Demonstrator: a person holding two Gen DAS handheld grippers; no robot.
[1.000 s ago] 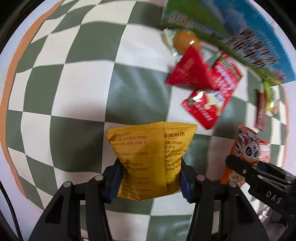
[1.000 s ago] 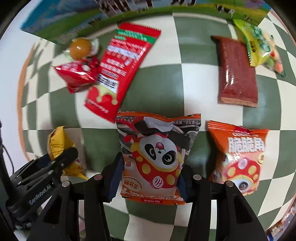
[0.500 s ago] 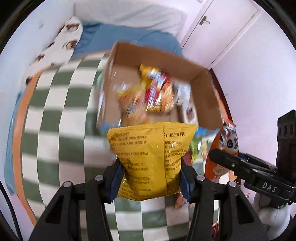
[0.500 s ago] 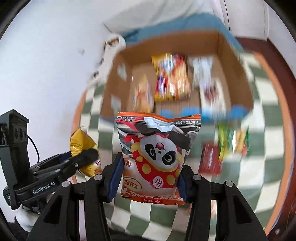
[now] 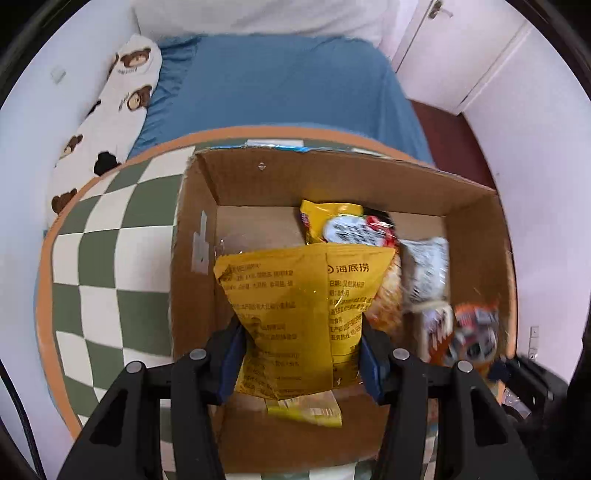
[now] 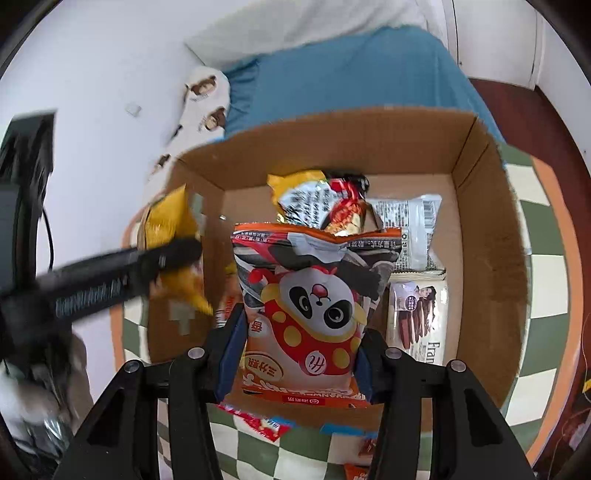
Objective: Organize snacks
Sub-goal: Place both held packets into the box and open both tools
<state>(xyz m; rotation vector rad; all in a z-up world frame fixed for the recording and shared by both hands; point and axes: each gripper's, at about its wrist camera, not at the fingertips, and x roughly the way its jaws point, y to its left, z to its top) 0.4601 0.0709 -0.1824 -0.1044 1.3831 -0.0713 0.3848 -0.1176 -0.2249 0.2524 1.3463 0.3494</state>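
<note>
Overhead, the left claw (image 5: 301, 354) clenched a yellow bag (image 5: 299, 314) above the box (image 5: 332, 184); the right claw (image 6: 299, 350) clenched a panda bag (image 6: 314, 314) there too.

this is a home, a bedroom. a bed (image 5: 288, 85) with a blue sheet fills the far side in both views, with a white duvet (image 5: 258, 14) bunched at its far end and a long white pillow (image 5: 110, 107) printed with brown bears lying along its edge by the wall. the walls are plain pale, a white door (image 5: 461, 55) with a handle stands in the corner, and the floor (image 5: 450, 136) beside the bed is dark reddish wood. just in front of the bed stands a table (image 5: 96, 236) with a green and white checked cloth and an orange rim, bearing an open cardboard box (image 5: 332, 177) with snack packets inside.
</note>
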